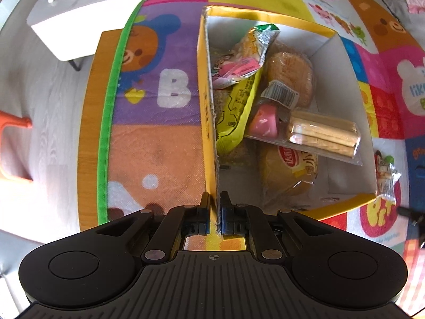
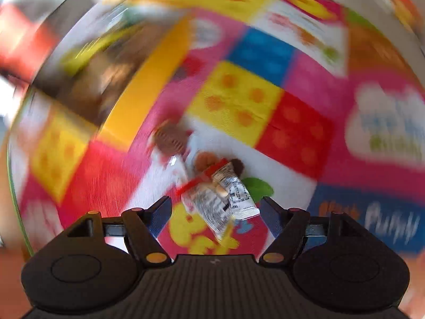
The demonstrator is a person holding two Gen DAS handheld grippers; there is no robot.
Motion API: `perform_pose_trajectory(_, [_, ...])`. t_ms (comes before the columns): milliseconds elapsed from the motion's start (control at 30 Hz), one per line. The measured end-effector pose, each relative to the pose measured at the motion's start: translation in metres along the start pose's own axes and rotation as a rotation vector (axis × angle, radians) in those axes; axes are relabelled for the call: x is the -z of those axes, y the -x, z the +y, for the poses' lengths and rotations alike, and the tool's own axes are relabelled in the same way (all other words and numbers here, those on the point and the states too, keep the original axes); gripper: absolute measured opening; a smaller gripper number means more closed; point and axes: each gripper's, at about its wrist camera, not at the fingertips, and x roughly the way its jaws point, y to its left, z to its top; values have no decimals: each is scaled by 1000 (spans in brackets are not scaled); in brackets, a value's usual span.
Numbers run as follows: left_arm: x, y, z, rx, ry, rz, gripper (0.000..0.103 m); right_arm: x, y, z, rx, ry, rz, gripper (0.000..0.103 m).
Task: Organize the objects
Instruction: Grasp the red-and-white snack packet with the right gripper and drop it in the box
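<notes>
Yellow cardboard box (image 1: 205, 122), white inside and part-filled with wrapped buns and wafers, is steadied by the left gripper (image 1: 215, 207), jaws clamped on its 9 o'clock wall. Right gripper (image 2: 215, 207) hovers jaws apart over a crinkled clear snack packet (image 2: 220, 199) with red trim, lying on the patchwork mat (image 2: 239, 98) outside the box at its 4 o'clock. Best practice, I judge: centre the packet between the jaws, then close across its narrow width.

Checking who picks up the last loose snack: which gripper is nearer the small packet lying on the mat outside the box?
Right. The right gripper hangs open directly over the small packet. The left gripper is clamped on the box wall, across the box from it.
</notes>
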Motion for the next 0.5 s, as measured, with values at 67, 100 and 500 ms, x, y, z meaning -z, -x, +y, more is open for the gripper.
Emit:
perform_pose_trajectory(67, [2, 0, 2, 5, 27, -9, 9, 2, -7, 6, -3, 124, 11, 74])
perform_pose_trajectory(100, [3, 0, 3, 8, 42, -13, 9, 2, -13, 7, -6, 174, 17, 73])
perform_pose_trajectory(500, [2, 1, 5, 11, 81, -12, 9, -15, -46, -3, -76, 4, 100, 55])
